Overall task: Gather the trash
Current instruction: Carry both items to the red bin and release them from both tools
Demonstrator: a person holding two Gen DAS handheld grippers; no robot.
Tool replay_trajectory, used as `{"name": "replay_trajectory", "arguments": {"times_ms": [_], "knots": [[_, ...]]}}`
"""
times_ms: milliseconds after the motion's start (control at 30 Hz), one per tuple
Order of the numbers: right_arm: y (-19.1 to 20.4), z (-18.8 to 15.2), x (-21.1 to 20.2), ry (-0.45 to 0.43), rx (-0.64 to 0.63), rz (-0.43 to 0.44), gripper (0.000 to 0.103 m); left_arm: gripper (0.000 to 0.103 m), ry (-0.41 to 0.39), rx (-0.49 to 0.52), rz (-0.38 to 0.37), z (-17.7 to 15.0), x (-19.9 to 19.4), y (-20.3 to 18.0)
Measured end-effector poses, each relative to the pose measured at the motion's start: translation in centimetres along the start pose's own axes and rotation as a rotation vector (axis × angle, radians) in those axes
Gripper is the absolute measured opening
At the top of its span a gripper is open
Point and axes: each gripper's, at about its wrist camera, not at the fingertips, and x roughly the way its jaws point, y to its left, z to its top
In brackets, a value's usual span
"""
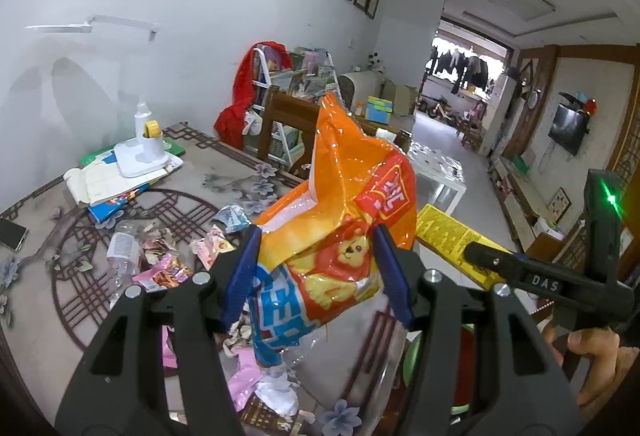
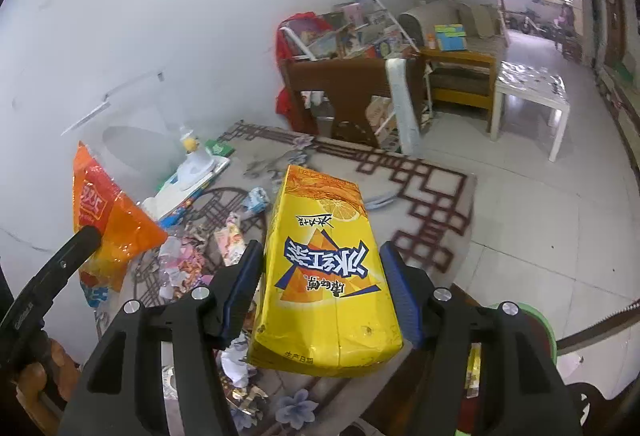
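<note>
My left gripper (image 1: 316, 270) is shut on a crinkled orange snack bag (image 1: 348, 195) with a lion on it, held up above the table, its blue pads (image 1: 240, 268) pressing both sides. My right gripper (image 2: 322, 288) is shut on a yellow drink carton (image 2: 324, 268), which points away from the camera. In the left wrist view the carton (image 1: 448, 236) shows at the right. In the right wrist view the orange bag (image 2: 108, 220) hangs at the left. Several wrappers (image 1: 168, 268) and a crushed clear bottle (image 1: 124, 252) lie on the patterned table (image 1: 192, 171).
Books and a white stand (image 1: 140, 151) sit at the table's far left, with a phone (image 1: 12, 232) at the left edge. A wooden chair (image 1: 288, 123) and a book rack stand behind it. A green-rimmed round thing (image 2: 536, 320) is at the lower right. A white side table (image 2: 528, 91) stands on the tiled floor.
</note>
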Motion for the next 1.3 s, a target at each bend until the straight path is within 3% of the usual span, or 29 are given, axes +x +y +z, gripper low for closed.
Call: {"name": "replay_trajectory", "arguments": {"times_ms": [900, 1167, 1300], "knots": [[-8.2, -1.8, -4.2, -0.024, 0.178, -0.157, 0.059, 0.055, 0.117, 0.127, -0.186, -1.0, 5.2, -7.5], [-11.9, -3.1, -4.8, -0.01, 0.263, -0.219, 0.059, 0.055, 0.186, 0.176, -0.263, -2.4, 7.8, -11.1], [-14.2, -4.2, -4.7, 0.012, 0.337, -0.257, 0.059, 0.055, 0.274, 0.186, -0.316, -4.2, 9.9, -13.4]]}}
